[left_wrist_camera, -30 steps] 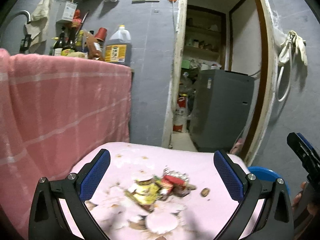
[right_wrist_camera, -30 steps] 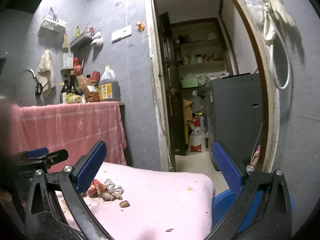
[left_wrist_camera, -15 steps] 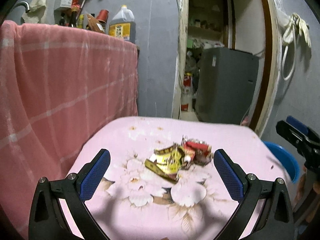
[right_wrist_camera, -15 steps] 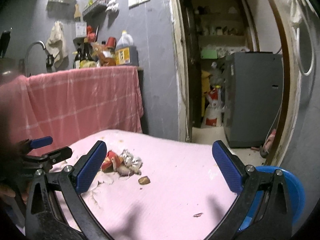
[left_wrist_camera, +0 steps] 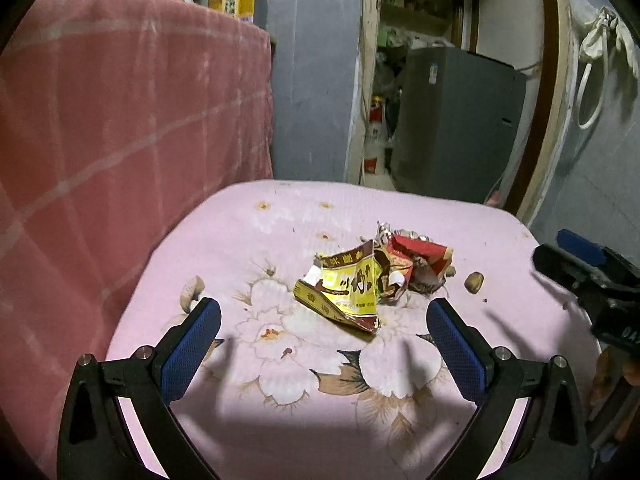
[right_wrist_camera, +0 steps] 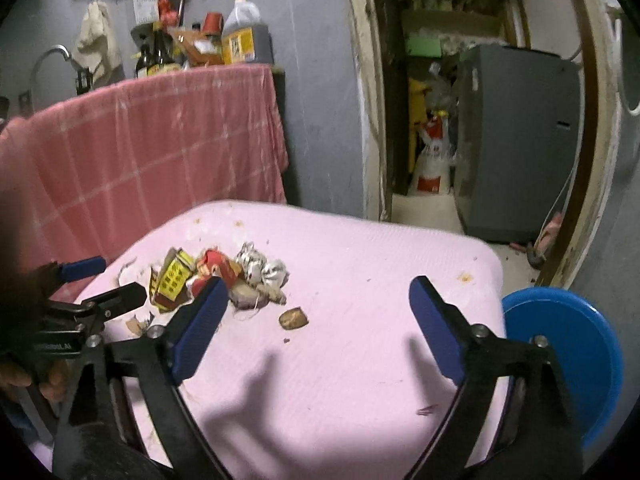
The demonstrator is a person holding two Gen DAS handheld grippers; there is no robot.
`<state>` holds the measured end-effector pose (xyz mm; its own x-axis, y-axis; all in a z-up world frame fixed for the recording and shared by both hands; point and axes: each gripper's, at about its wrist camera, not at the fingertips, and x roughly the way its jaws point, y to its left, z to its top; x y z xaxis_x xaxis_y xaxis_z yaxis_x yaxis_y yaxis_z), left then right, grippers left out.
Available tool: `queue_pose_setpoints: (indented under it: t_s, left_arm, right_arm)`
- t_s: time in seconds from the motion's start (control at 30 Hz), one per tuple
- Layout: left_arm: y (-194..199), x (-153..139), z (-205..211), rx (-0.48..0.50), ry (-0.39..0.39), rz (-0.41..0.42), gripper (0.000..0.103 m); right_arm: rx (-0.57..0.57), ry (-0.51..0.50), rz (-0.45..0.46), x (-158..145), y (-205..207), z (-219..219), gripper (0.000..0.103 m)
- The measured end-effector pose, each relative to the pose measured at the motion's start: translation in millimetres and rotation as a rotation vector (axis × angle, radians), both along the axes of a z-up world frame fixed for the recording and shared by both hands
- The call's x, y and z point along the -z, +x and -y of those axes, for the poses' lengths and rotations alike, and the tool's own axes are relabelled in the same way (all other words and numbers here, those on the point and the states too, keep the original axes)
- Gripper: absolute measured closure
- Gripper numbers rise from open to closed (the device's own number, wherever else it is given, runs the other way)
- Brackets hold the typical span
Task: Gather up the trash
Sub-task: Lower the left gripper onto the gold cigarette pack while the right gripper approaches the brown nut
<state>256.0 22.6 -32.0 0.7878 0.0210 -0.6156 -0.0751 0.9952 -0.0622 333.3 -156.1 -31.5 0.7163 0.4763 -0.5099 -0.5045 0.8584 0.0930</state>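
Observation:
A heap of trash lies on a pink flowered tabletop [left_wrist_camera: 280, 420]: a crumpled yellow wrapper [left_wrist_camera: 346, 290], a red wrapper [left_wrist_camera: 420, 254] and a small brown scrap [left_wrist_camera: 474, 281]. My left gripper [left_wrist_camera: 324, 344] is open and empty, just short of the yellow wrapper. In the right wrist view the yellow wrapper [right_wrist_camera: 172, 282], red wrapper [right_wrist_camera: 214, 264], crumpled foil [right_wrist_camera: 260, 266] and brown scrap [right_wrist_camera: 293, 318] lie left of centre. My right gripper [right_wrist_camera: 316, 320] is open and empty above the table [right_wrist_camera: 360, 380], its left finger beside the heap.
A blue round bin [right_wrist_camera: 568, 356] stands at the table's right edge. A pink checked cloth [left_wrist_camera: 120, 120] hangs over a counter with bottles [right_wrist_camera: 240, 40] at the left. A doorway with a grey appliance [right_wrist_camera: 516, 140] lies beyond the table.
Both grippers have tilted down and moved closer to the table, so the trash heap now sits nearer and more central. Both stay open.

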Motion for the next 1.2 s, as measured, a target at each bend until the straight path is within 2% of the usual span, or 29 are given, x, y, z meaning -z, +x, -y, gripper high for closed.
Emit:
queue_pose_setpoints:
  t_s: [0.17,0.27,0.43,0.53,0.73,0.97,1.2]
  left_arm:
    - [8.7,4.0,-2.3,0.022,-0.022,-0.041,0.009]
    - [13.5,7.6,-3.2,0.038,-0.037,-0.075,0.02]
    - [20.3,12.5,-2.9,0.054,-0.062,-0.11,0.038]
    - [20.9,12.3,-1.6,0.066,-0.064,-0.118,0.043]
    - [22.6,12.8,1.1,0.083,-0.066,-0.122,0.058]
    - [22.4,13.2,0.6,0.096,-0.079,-0.133,0.074]
    - [17.7,11.0,0.6,0.095,-0.091,-0.128,0.077]
  right_arm:
    - [-0.018,-0.068,-0.051,11.1,6.6,-16.5,0.024]
    - [-0.018,-0.107,-0.097,17.9,13.8,-23.1,0.03]
    - [-0.028,-0.103,-0.178,25.6,26.5,-23.6,0.042]
    - [-0.05,-0.106,-0.218,29.3,31.8,-26.8,0.048]
    - [-0.088,-0.154,-0.253,35.3,36.2,-37.8,0.063]
    - [-0.105,-0.136,-0.275,37.2,37.3,-36.8,0.081]
    - [-0.112,-0.142,-0.252,35.5,31.6,-37.8,0.081]
